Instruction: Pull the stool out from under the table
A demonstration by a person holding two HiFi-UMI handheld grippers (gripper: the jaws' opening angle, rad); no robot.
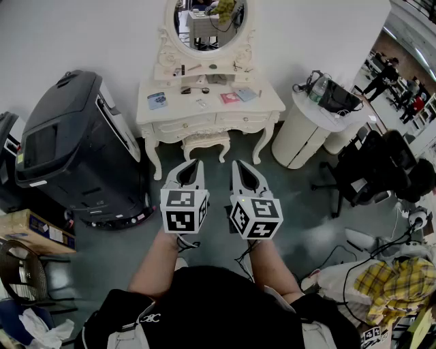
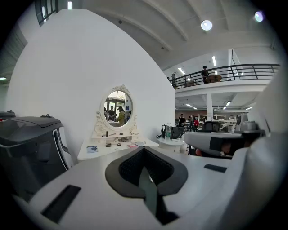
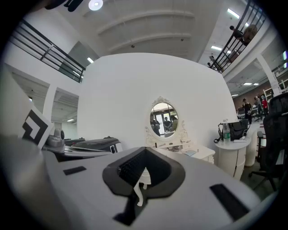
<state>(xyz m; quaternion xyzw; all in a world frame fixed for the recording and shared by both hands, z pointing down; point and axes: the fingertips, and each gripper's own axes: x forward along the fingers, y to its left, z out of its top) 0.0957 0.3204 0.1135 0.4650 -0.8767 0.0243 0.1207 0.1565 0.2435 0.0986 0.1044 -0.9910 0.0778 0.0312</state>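
Observation:
A white carved dressing table (image 1: 212, 116) with an oval mirror (image 1: 208, 20) stands against the far wall. The small white stool (image 1: 206, 142) is tucked under it, its seat partly hidden by the tabletop. Both grippers hang side by side in front of the stool, apart from it and pointing at it. The left gripper (image 1: 195, 163) is shut and empty. The right gripper (image 1: 239, 164) is shut and empty too. In the right gripper view a white stool leg (image 3: 140, 187) shows through the slit below the right gripper (image 3: 143, 155). The left gripper view shows the left gripper (image 2: 144, 152) with the table (image 2: 112, 148) beyond it.
A big black-and-white machine (image 1: 68, 143) fills the floor left of the table. A round white side table (image 1: 303, 133) carrying a black bag stands to the right, with a black office chair (image 1: 368, 174) beyond. A cardboard box (image 1: 34, 230) and a wicker chair (image 1: 20, 272) sit at the near left.

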